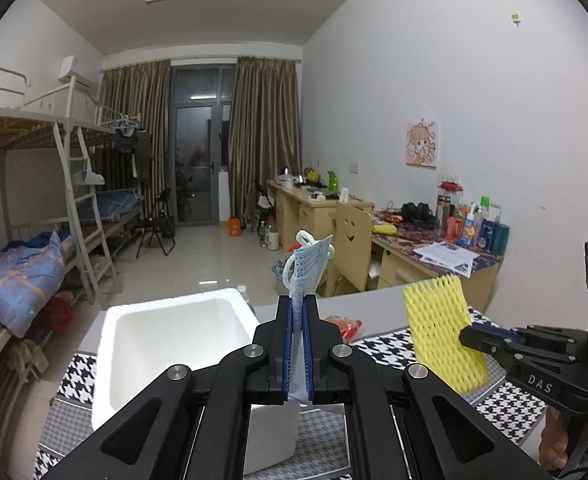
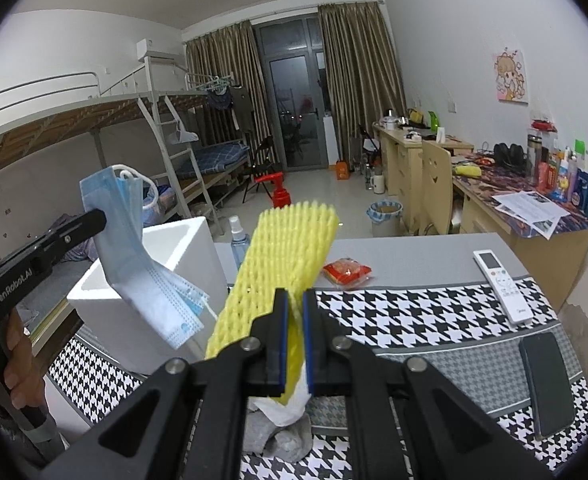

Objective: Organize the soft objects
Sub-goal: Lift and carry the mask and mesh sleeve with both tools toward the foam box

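So, taking the white foam box (image 1: pixel 174 344) as your landmark and going left to right: it stands at the left end of the table (image 2: pixel 414 252), on the houndstooth mat (image 2: pixel 414 312), its open mouth facing up and nothing visible inside.

Your left gripper (image 1: pixel 298 308) is clamped on the blue face masks (image 2: pixel 134 248), which it holds in the air just right of the box and above its rim. They are several thin layers, and in the right wrist view the lower ends fan apart and hang loose, so I judge one could peel away and land outside the box if you swing over too quickly or release before you are above the opening. The ear loops dangle too and might catch on the rim.

Further right of the box, your right gripper (image 2: pixel 294 304) is closed on the lower part of the yellow foam net (image 2: pixel 278 264), holding it above the mat. Most of the net sticks out beyond the grip and looks springy, so it could pivot or bounce back out of the box.

Under that gripper lie a white tissue-like wad and a grey cloth (image 2: pixel 290 440). Right of the box, behind the mat, sits a red packet (image 2: pixel 346 270); well to the right lie a remote control (image 2: pixel 498 280) and a phone (image 2: pixel 546 384), which a wide sweep might knock.
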The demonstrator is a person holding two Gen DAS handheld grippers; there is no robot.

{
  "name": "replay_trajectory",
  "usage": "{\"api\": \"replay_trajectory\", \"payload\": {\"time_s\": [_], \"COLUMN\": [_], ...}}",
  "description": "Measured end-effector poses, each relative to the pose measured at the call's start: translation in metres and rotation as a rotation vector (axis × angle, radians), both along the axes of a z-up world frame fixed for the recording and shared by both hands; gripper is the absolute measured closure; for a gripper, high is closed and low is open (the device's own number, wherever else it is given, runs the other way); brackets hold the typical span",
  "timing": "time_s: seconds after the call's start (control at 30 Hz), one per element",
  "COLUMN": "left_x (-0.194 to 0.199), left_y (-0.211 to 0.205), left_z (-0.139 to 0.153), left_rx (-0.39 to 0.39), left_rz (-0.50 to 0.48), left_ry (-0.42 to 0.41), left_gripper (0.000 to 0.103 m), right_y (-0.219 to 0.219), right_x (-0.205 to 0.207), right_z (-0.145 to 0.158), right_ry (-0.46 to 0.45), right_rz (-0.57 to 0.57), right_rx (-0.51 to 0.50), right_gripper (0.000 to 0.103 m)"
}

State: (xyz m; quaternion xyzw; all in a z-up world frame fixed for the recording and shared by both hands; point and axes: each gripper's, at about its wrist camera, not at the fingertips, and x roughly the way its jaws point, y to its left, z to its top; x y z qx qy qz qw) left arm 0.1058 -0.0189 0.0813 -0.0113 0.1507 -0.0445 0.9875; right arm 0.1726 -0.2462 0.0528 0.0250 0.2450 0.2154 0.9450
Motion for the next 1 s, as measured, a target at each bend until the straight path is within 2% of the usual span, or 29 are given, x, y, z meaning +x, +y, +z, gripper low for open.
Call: {"api": "replay_trajectory", "payload": {"time_s": [0.5, 1.0], "left_x": [0.004, 0.006], "left_y": [0.025, 0.053], "left_z": [0.016, 0.022], "left_rx": [-0.035, -0.023], "left_rz": [0.083, 0.195], "left_ry": [-0.043, -0.054], "left_gripper": [0.098, 0.098], "right_y": [0.016, 0.04], "right_x": [-0.003, 0.005], "right_z": [0.011, 0.015], "right_ry": [-0.033, -0.041], "right_rz": [0.048, 0.111], "right_rx": [0.004, 0.002], "right_gripper": [0.094, 0.094]}}
